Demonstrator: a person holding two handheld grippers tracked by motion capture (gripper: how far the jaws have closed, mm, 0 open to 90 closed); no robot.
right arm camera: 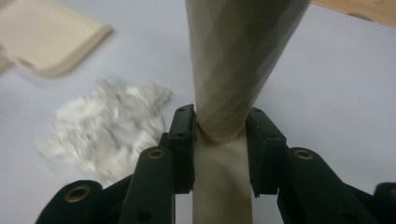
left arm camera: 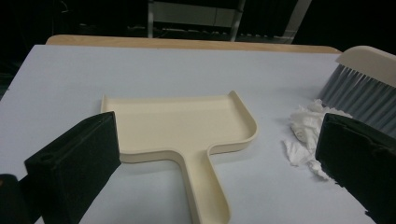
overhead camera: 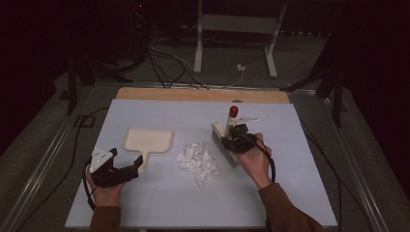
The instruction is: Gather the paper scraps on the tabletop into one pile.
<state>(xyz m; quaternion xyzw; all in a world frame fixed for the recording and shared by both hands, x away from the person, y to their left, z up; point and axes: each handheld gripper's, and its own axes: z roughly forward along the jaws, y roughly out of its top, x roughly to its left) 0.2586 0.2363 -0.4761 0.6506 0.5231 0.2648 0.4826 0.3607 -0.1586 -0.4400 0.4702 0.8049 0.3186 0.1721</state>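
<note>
A cream dustpan lies flat on the pale table, its handle pointing toward the person. My left gripper stands open around that handle, with one jaw on each side and neither touching it. A heap of crumpled white paper lies mid-table, right of the dustpan. My right gripper is shut on the cream handle of a hand brush with grey bristles and a red tip. The brush stands just right of the paper.
A wooden strip runs along the table's far edge. Beyond it stand a white frame and cables on a dark floor. Metal rails flank the table on both sides.
</note>
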